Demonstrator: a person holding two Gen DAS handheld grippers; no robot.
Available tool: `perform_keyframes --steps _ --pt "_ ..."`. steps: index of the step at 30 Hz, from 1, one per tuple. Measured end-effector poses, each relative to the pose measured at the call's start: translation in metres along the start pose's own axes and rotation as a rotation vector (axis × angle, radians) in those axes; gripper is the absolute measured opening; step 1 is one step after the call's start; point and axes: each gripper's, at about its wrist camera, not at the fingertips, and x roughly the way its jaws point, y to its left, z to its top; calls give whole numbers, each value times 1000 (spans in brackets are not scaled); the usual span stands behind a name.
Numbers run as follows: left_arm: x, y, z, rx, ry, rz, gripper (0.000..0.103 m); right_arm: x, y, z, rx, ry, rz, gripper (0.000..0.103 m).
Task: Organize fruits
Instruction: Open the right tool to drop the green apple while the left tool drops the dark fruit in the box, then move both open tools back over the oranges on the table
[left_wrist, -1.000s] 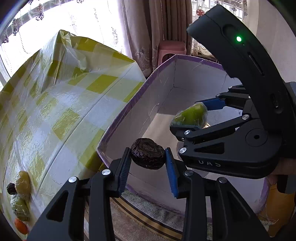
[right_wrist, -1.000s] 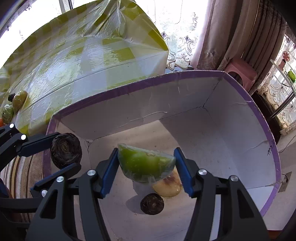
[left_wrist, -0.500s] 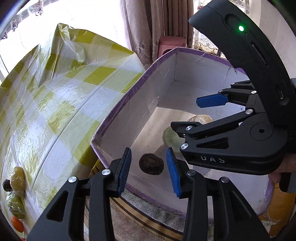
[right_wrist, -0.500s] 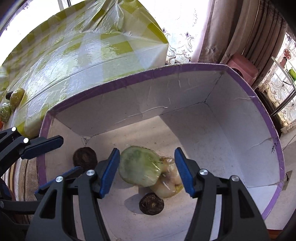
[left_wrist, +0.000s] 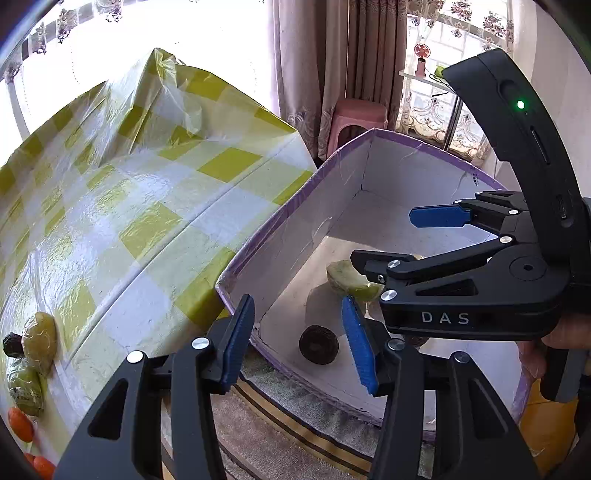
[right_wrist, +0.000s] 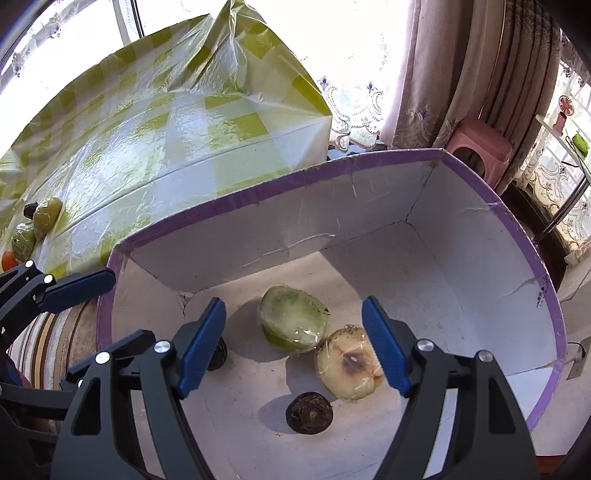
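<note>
A white box with a purple rim (left_wrist: 280, 218) (right_wrist: 332, 168) stands beside the table. Inside lie a wrapped green fruit half (right_wrist: 293, 323) (left_wrist: 349, 280), a wrapped pale fruit half (right_wrist: 351, 363), a dark round fruit (right_wrist: 309, 412), and another dark round fruit (left_wrist: 318, 344), half hidden behind my right finger in the right wrist view (right_wrist: 218, 353). My left gripper (left_wrist: 299, 339) is open and empty above the box's near corner. My right gripper (right_wrist: 293, 347) is open and empty above the box's floor; it also shows in the left wrist view (left_wrist: 402, 236).
A table with a yellow-checked plastic cloth (left_wrist: 129, 206) (right_wrist: 166, 129) lies left of the box. Several wrapped fruits (left_wrist: 37, 339) (right_wrist: 46, 214) and orange ones (left_wrist: 20, 424) sit at its near left edge. A pink stool (left_wrist: 360, 114) and curtains stand behind the box. Striped rug (left_wrist: 295, 435) below.
Both grippers opened and let go. The dark fruit fell from my left gripper and the green half from my right; both now lie on the box floor. Jaws have opened wider since.
</note>
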Motion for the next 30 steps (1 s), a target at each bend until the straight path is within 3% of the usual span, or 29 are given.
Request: perform_keyframes --steps 2,10,22,30 --pt "-7 4 -2 -23 -20 17 59 -6 2 2 -2 -22 -3 76" --pt "-40 35 -19 -155 -76 41 59 -35 15 8 4 -119 57 76" --pt "-111 97 -75 -340 -168 101 59 -45 80 4 -96 -115 151 76" --pt "-160 147 -124 -496 -233 194 59 -53 135 -5 -154 -122 252 76"
